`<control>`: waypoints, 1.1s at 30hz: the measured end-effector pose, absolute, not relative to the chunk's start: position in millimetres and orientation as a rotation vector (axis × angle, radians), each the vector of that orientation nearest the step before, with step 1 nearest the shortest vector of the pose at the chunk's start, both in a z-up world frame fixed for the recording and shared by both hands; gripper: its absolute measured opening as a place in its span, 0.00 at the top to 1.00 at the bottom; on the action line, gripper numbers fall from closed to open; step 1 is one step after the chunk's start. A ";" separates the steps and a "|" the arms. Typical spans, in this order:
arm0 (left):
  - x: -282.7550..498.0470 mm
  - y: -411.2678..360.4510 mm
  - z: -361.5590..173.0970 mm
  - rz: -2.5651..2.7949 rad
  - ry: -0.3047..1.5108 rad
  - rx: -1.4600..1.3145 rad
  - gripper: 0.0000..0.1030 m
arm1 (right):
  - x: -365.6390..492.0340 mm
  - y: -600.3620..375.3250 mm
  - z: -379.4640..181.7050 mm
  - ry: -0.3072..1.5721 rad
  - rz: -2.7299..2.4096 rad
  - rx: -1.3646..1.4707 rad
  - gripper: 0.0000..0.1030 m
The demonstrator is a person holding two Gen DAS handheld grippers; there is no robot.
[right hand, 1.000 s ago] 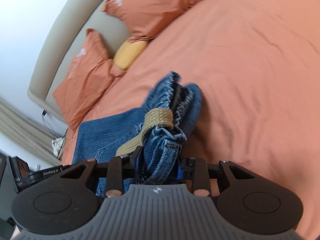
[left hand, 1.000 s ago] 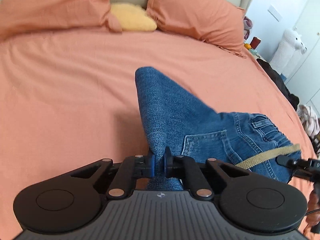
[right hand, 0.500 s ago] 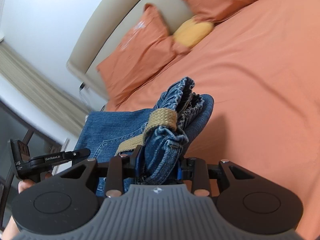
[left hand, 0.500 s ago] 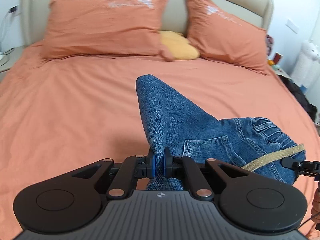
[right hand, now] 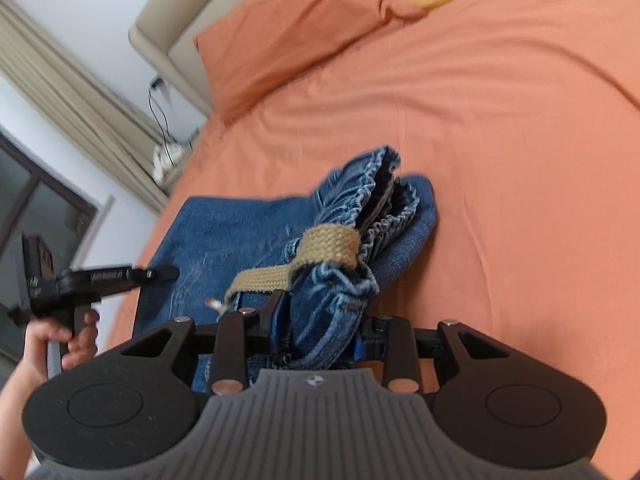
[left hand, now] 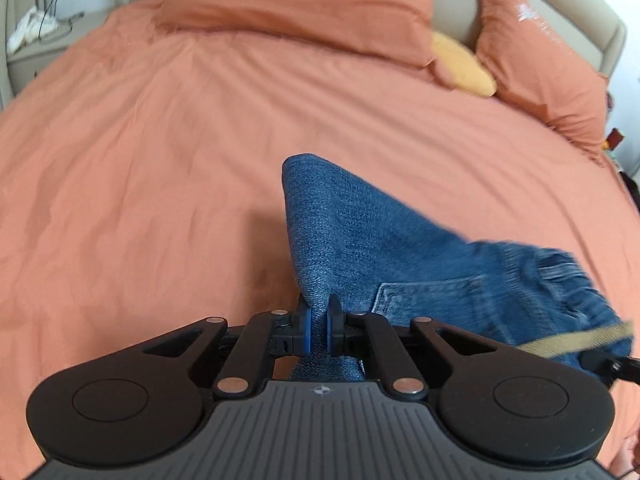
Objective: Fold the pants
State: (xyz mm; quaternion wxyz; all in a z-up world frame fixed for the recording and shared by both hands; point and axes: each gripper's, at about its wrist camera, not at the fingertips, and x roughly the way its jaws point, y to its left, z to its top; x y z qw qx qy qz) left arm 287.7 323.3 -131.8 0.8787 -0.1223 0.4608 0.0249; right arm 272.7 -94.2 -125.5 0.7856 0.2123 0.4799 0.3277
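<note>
Blue denim pants [left hand: 384, 248] hang between my two grippers above the orange bed. My left gripper [left hand: 316, 330] is shut on a folded denim edge that rises in a peak ahead of it. A back pocket [left hand: 424, 300] faces up. My right gripper [right hand: 320, 334] is shut on the bunched elastic waistband [right hand: 376, 196], where a tan drawstring [right hand: 316, 248] wraps across. The pants [right hand: 224, 236] stretch left toward the other gripper, whose handle [right hand: 80, 284] and hand show in the right wrist view.
The orange bedsheet [left hand: 160, 152] spreads under and ahead of the pants. Orange pillows [left hand: 304, 4] and a yellow cushion [left hand: 460, 64] lie at the headboard. A nightstand with cables [left hand: 36, 36] stands at the far left. Curtains [right hand: 68, 92] hang beyond the bed's side.
Both grippers have swung with the pants held taut between them. The left view has turned left toward the nightstand; the right view has tilted back down toward the bed.
</note>
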 end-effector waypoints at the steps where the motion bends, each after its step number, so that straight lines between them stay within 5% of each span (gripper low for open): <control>1: 288.7 327.3 -140.7 0.055 0.972 -0.268 0.93 | 272.0 -92.8 -132.3 1.056 0.700 0.447 0.72; 10: 294.5 344.1 -182.1 0.024 0.991 -0.310 0.90 | 278.6 -80.5 -178.7 1.156 0.623 0.386 0.70; 13: 289.1 348.6 -179.9 0.033 0.991 -0.319 0.81 | 284.7 -70.4 -174.1 1.151 0.621 0.334 0.66; 15: 281.7 351.5 -172.3 0.044 0.980 -0.296 0.65 | 282.6 -70.8 -166.5 1.139 0.625 0.303 0.58; 18: 260.8 356.5 -153.3 0.062 0.946 -0.238 0.64 | 271.6 -73.1 -147.9 1.073 0.614 0.213 0.42; 22: 230.7 354.9 -131.3 0.029 0.932 -0.182 0.64 | 248.2 -69.2 -110.5 0.868 0.572 0.007 0.45; 26: 202.1 338.2 -127.8 -0.040 0.956 -0.122 0.71 | 231.2 -54.0 -93.0 0.777 0.650 -0.074 0.65; 33: 172.6 320.4 -168.5 -0.017 1.058 -0.057 0.81 | 222.2 -20.2 -129.5 0.825 0.670 -0.213 0.65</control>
